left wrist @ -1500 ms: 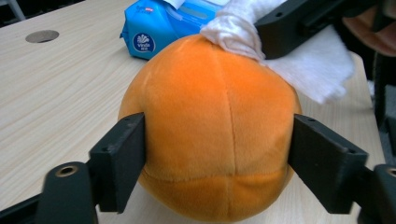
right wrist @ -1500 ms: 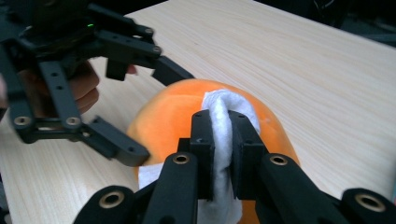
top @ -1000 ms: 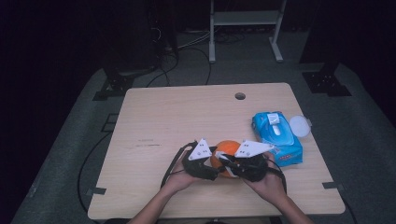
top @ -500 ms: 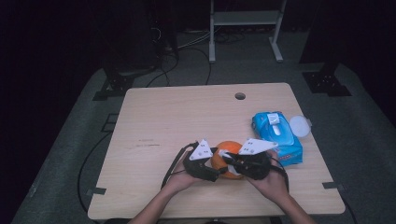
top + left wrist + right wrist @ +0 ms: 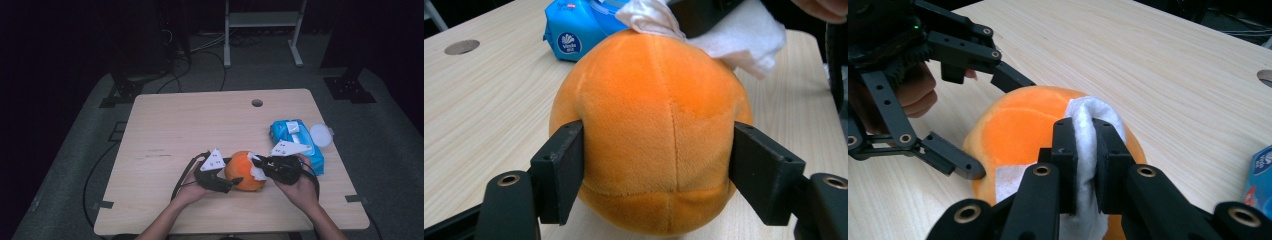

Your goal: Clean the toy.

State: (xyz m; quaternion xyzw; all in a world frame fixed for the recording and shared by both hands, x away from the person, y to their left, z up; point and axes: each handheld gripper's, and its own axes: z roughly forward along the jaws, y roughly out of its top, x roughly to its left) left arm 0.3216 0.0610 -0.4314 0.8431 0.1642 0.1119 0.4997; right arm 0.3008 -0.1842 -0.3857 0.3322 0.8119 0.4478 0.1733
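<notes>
An orange plush ball rests on the wooden table near its front edge. My left gripper is shut on the ball, and its two black jaws press the ball's sides in the left gripper view. My right gripper is shut on a white wipe, which lies pressed on the ball's top right. In the right gripper view, the left gripper grips the ball's far side. The wipe drapes over the ball's top.
A blue pack of wipes lies at the table's right edge, just behind my right hand, with a round white lid beside it. A cable hole sits near the far edge. Dark floor, cables and stands surround the table.
My right gripper has shifted a little to the right and away over the ball with the wipe in it. The left gripper and the ball have stayed almost in place.
</notes>
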